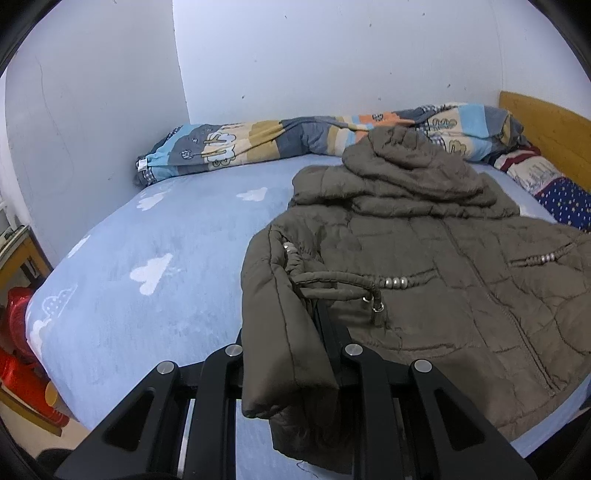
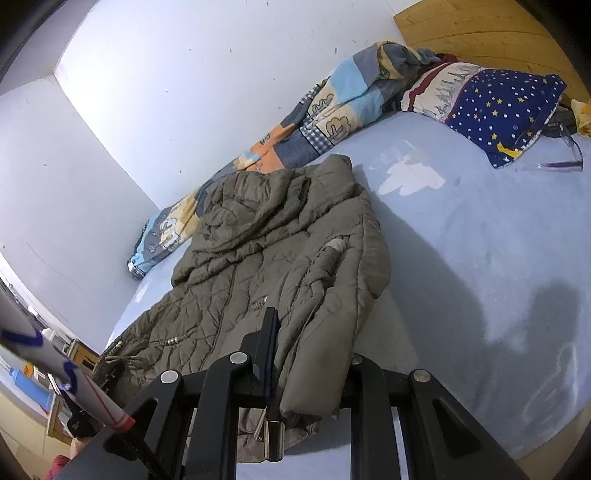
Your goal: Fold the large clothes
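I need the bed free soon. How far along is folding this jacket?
Done: the jacket is spread front-up on the bed, hood toward the wall.
In hand: the left gripper and the right gripper each pinch a cuff.
Left: both sleeves and the body are unfolded, so nearly everything remains.

white walls [image 1: 332, 55], blue cloud-print bed [image 1: 147, 295], wooden headboard [image 2: 480, 33].

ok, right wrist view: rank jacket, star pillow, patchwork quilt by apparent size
1. Jacket, largest, though nearest the camera.
2. Patchwork quilt, long roll along the wall.
3. Star pillow, smallest, though farthest.
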Action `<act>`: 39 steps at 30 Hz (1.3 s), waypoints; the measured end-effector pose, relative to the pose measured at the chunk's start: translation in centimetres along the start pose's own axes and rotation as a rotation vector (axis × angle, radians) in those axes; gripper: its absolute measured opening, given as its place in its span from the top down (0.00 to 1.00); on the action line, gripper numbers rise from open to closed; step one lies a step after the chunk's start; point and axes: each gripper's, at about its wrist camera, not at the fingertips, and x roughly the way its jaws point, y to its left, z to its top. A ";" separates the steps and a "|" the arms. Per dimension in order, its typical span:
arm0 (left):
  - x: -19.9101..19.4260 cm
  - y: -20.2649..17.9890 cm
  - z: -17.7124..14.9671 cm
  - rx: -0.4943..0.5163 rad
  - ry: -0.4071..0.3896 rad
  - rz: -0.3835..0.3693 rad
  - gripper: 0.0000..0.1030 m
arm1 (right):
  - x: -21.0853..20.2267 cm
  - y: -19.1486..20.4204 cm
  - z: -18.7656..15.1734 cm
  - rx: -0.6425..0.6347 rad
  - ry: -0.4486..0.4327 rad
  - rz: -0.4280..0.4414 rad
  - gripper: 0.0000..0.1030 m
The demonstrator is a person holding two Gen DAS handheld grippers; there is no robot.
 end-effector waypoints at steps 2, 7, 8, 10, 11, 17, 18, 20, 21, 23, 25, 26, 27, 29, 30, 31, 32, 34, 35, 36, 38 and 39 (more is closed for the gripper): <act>-0.2 0.1 0.9 0.000 -0.012 -0.006 0.81 | -0.1 0.4 0.6 -0.006 -0.008 0.005 0.81; -0.5 0.5 3.8 -0.008 -0.045 -0.024 0.81 | -0.5 1.5 2.6 -0.032 -0.031 0.021 0.81; -0.5 0.6 4.3 -0.010 -0.051 -0.025 0.81 | -0.6 1.7 3.1 -0.036 -0.036 0.025 0.81; -0.5 0.7 5.8 -0.017 -0.066 -0.027 0.81 | -0.7 2.1 4.3 -0.037 -0.051 0.037 0.81; -0.5 0.7 6.3 -0.023 -0.070 -0.029 0.81 | -0.7 2.2 4.9 -0.035 -0.058 0.043 0.81; -0.3 1.1 9.3 -0.047 -0.099 -0.030 0.81 | -0.4 3.4 8.4 -0.022 -0.103 0.085 0.81; -0.3 1.1 9.5 -0.049 -0.100 -0.029 0.81 | -0.3 3.6 8.7 -0.025 -0.108 0.087 0.81; 0.0 1.2 9.8 -0.057 -0.100 -0.029 0.81 | 0.0 3.9 9.5 -0.027 -0.119 0.095 0.81; 0.1 1.2 10.0 -0.056 -0.100 -0.029 0.81 | 0.1 4.1 9.7 -0.025 -0.124 0.100 0.81; 0.3 1.1 10.2 -0.053 -0.101 -0.026 0.81 | 0.3 4.0 10.1 -0.019 -0.129 0.108 0.81; 0.6 1.1 10.8 -0.052 -0.104 -0.023 0.81 | 0.6 4.1 10.6 -0.014 -0.135 0.114 0.81; 0.8 1.1 11.2 -0.055 -0.105 -0.023 0.81 | 0.8 4.2 10.8 -0.009 -0.139 0.117 0.81; 1.0 1.2 11.7 -0.060 -0.107 -0.024 0.81 | 0.9 4.2 11.1 -0.005 -0.143 0.122 0.81; 1.4 1.0 12.6 -0.064 -0.113 -0.024 0.81 | 1.3 4.3 11.7 -0.001 -0.149 0.129 0.81; 1.7 0.9 13.1 -0.063 -0.115 -0.024 0.81 | 1.5 4.4 12.1 0.001 -0.152 0.131 0.81; 2.1 0.9 13.9 -0.062 -0.119 -0.023 0.81 | 1.7 4.5 12.6 0.000 -0.156 0.132 0.81; 2.4 0.8 14.5 -0.063 -0.122 -0.023 0.81 | 2.0 4.6 13.1 -0.001 -0.159 0.132 0.81; 3.2 0.7 15.9 -0.062 -0.128 -0.022 0.81 | 2.6 4.8 14.2 -0.001 -0.163 0.131 0.81; 3.6 0.6 16.6 -0.064 -0.131 -0.023 0.81 | 2.9 5.0 14.7 -0.002 -0.166 0.131 0.81; 3.9 0.6 17.1 -0.065 -0.133 -0.023 0.80 | 3.2 5.0 15.2 -0.003 -0.170 0.130 0.81; 5.1 0.4 18.6 -0.067 -0.133 -0.022 0.80 | 3.9 5.1 16.4 -0.003 -0.174 0.127 0.81; 5.5 0.3 19.1 -0.070 -0.132 -0.024 0.80 | 4.4 5.0 17.0 -0.002 -0.175 0.125 0.81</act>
